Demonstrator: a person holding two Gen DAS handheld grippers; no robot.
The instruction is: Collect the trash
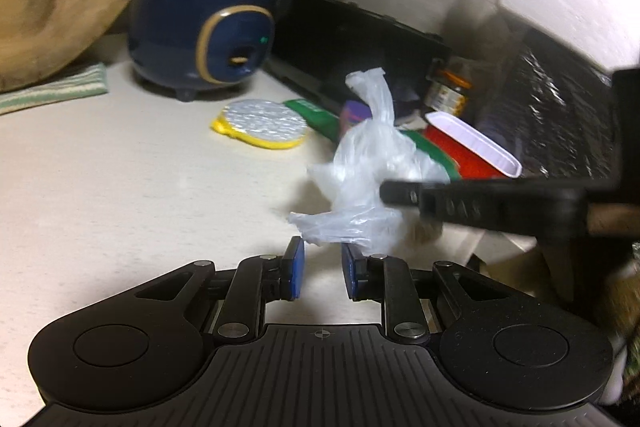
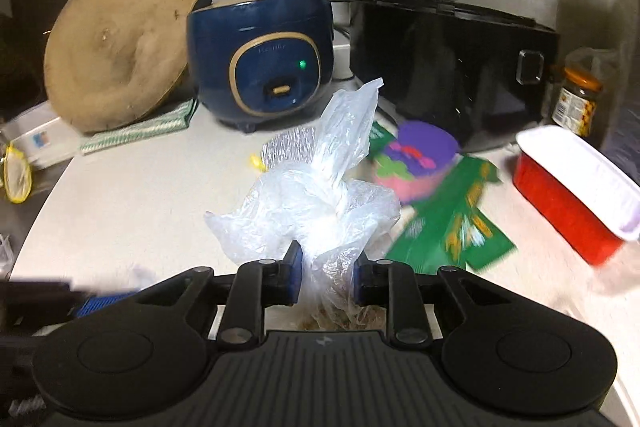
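A crumpled clear plastic bag stands over the white counter, with brownish scraps in its bottom. My right gripper is shut on the bag's lower part, and its blue pads squeeze the film from both sides. In the left wrist view its black finger reaches in from the right onto the bag. My left gripper pinches a twisted corner of the bag at its very tips, with a narrow gap behind. A blurred blue pad of the left gripper shows at the lower left of the right wrist view.
Behind the bag lie a green wrapper, a purple-and-pink cup, a red tray with a white rim and a yellow-edged scrubber. A blue rice cooker, a black open cooker, a round wooden board and a jar line the wall.
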